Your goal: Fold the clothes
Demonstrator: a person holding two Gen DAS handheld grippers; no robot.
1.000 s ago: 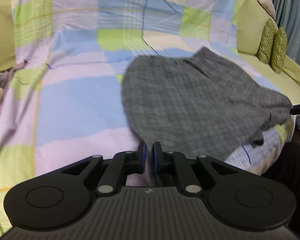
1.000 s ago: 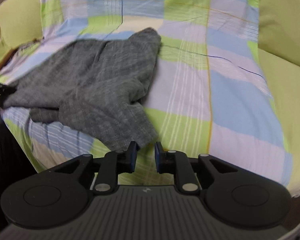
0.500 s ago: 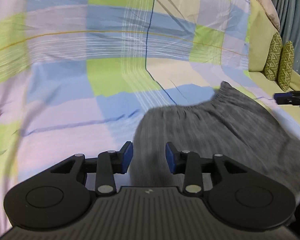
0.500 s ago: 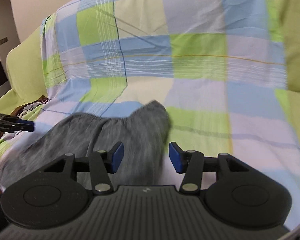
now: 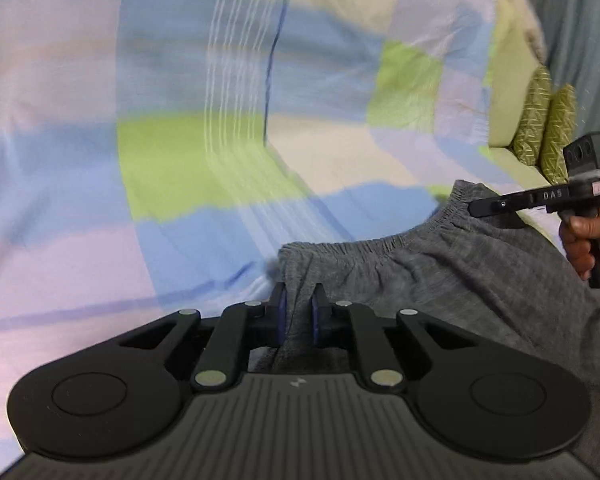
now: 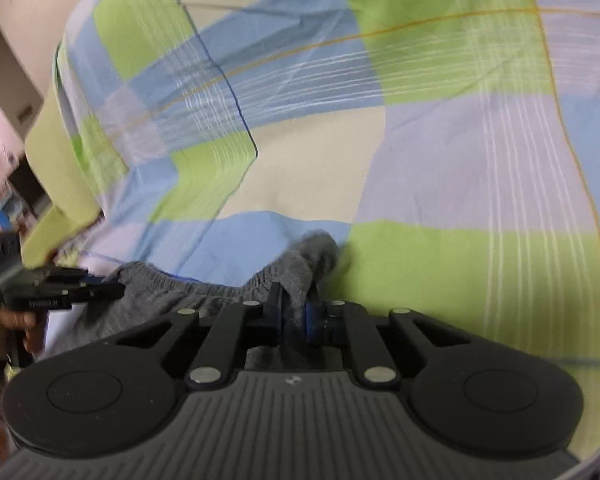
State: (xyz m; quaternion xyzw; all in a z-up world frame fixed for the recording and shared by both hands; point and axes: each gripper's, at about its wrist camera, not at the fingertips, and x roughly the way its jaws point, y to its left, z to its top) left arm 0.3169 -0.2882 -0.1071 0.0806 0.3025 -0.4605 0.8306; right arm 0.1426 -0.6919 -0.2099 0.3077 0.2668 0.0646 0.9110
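**Waistband pinched at both ends**

The grey shorts (image 5: 440, 280) are spread on the checked sheet (image 5: 180, 160) over the sofa. The left tool (image 5: 298, 312) is clamped on one waistband corner, the right tool (image 6: 296, 312) on the opposite corner. The elastic waistband is stretched crosswise between them, each tool at its own end. The legs are cut off below; motion blur obscures detail.

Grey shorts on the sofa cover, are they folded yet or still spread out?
Spread out, not folded: the grey shorts lie open across the checked cover, each waistband corner pinched by the left gripper and right gripper.
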